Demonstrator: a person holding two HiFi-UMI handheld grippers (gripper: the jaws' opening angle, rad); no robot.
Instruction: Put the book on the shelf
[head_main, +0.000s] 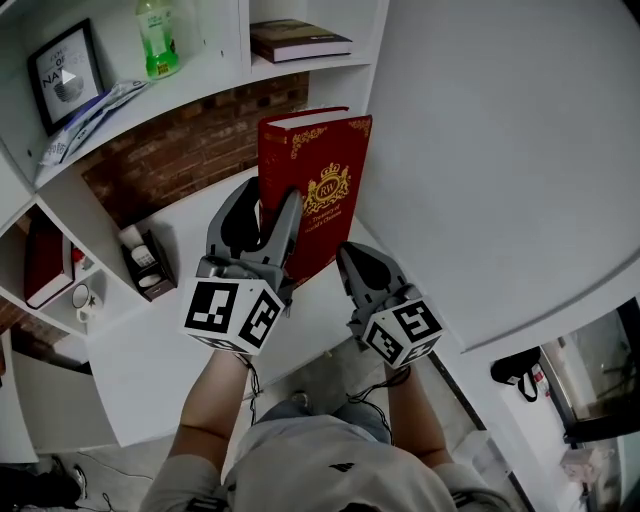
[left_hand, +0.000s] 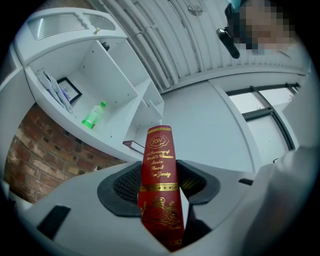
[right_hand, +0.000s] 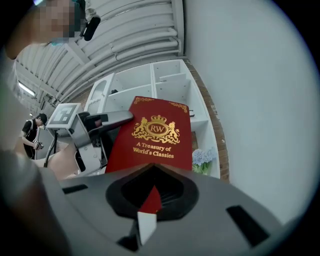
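- Left gripper (head_main: 268, 208) (left_hand: 160, 186) was clamped on the spine of the red book (head_main: 325, 170) (left_hand: 159, 165), one jaw against each cover, and held the book upright with its gilt spine lettering facing that gripper's camera.
- Right gripper (head_main: 345, 258) (right_hand: 150, 196) was closed on the book's lower corner; a wedge of red cover and white page block sat between its jaws.
- Seen from the right gripper, the red book (right_hand: 152, 132) showed its front cover, with a gold crest and the title "A Treasury of World's Classics".
- The book stood over the white bench (head_main: 150, 350), close to its back edge and toward the right back corner; I could not tell whether its bottom touched the surface.
- A brick wall (head_main: 190, 145) ran along the bench's back edge, with the white shelf unit (head_main: 245, 60) above it.
- On the shelves sat a green bottle (head_main: 157, 38), a framed picture (head_main: 65, 72) and a dark book lying flat (head_main: 298, 40).
- Near the bench's left back corner stood a small dark box (head_main: 148, 265).
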